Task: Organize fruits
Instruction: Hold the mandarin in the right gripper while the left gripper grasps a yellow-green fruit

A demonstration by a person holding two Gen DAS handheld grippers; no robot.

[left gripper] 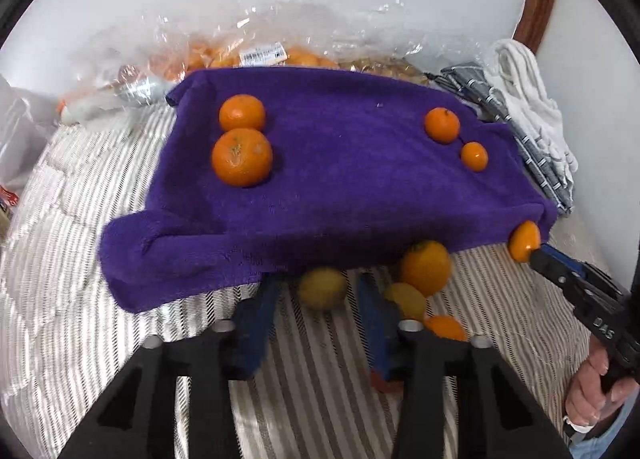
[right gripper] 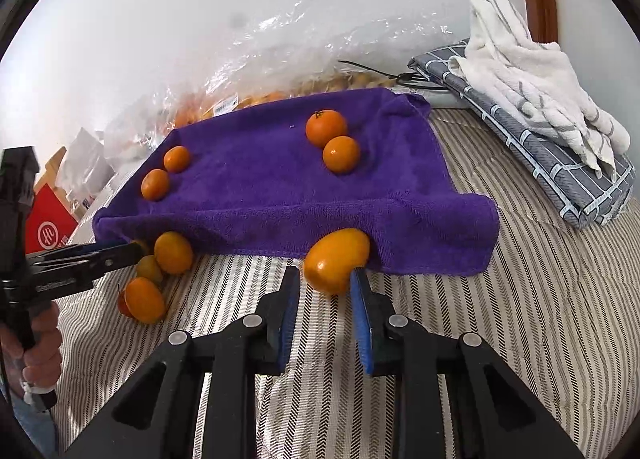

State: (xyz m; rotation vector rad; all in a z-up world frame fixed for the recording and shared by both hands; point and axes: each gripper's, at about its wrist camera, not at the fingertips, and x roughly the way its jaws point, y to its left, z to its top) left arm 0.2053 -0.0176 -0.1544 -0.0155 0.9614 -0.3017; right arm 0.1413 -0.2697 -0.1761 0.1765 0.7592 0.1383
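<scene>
Striped bedding is bearing a purple towel (right gripper: pixel 280 187); at its near edge I am holding an orange (right gripper: pixel 336 261) barely pinched in my right gripper (right gripper: pixel 326 287) (left gripper (left gripper: pixel 318 291) gaping), likely slipping out.

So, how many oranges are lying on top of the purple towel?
4. Two sit touching at the left, orange behind big orange; two at the right, orange and small orange. Others lie off the purple towel.

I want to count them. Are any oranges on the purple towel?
Yes, four oranges sit on the towel, in two pairs; others lie off it.
</scene>
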